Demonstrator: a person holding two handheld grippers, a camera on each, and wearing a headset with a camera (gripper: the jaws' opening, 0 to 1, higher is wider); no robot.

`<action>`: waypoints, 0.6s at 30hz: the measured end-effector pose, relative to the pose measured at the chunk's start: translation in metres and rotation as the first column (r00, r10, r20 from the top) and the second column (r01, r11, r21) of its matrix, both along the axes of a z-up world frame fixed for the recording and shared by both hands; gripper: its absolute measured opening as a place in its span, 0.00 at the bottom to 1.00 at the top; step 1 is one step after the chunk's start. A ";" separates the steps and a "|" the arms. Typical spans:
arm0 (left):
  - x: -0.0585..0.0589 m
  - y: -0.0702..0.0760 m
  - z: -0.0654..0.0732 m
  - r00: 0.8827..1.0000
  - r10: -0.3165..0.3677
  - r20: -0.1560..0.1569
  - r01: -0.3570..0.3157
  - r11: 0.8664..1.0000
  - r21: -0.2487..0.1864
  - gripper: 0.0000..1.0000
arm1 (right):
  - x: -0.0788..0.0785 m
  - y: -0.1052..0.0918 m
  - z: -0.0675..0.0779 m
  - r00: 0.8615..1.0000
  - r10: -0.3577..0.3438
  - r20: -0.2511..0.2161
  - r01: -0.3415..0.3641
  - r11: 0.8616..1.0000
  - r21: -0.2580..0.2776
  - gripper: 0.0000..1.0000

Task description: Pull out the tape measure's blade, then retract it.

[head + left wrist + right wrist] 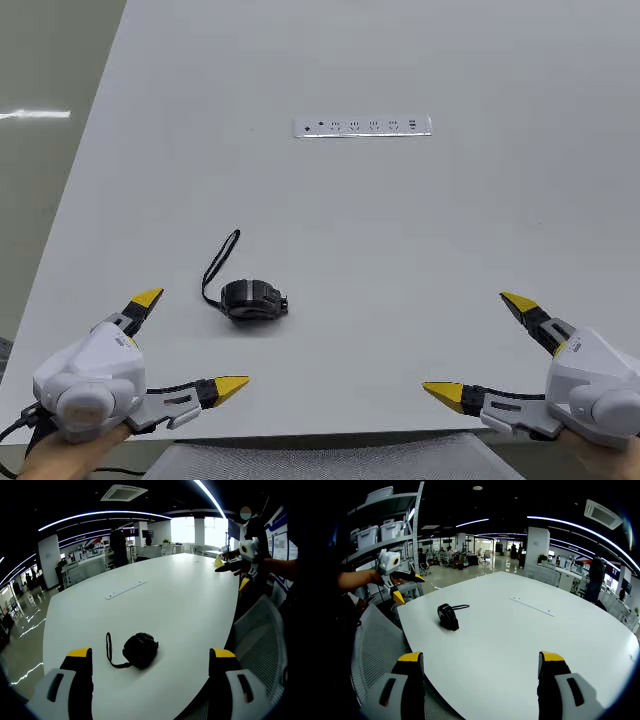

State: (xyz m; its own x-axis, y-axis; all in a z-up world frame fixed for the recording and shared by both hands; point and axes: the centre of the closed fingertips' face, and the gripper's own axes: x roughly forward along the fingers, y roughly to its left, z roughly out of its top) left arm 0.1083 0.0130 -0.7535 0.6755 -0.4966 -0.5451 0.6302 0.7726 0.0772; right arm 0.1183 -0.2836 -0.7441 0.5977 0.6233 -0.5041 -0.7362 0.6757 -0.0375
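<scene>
A black tape measure [254,299] with a black wrist strap [219,262] lies on the white table [400,220], blade retracted. My left gripper [188,345] is open at the table's near left edge, a short way in front of the tape measure [140,649]. My right gripper [482,346] is open at the near right edge, far from the tape measure [448,616]. Each gripper appears in the other's view: the right gripper [232,565] and the left gripper [402,587]. Both hold nothing.
A white power strip [362,126] lies flat near the table's middle, beyond the tape measure. A grey mesh chair back [320,460] sits at the near table edge. Shelving with bins [380,530] and office desks stand in the background.
</scene>
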 end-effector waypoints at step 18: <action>0.000 -0.001 0.000 1.000 -0.007 -0.001 0.007 1.000 0.006 0.95 | -0.001 0.000 -0.001 1.000 0.010 0.000 -0.010 1.000 -0.005 0.95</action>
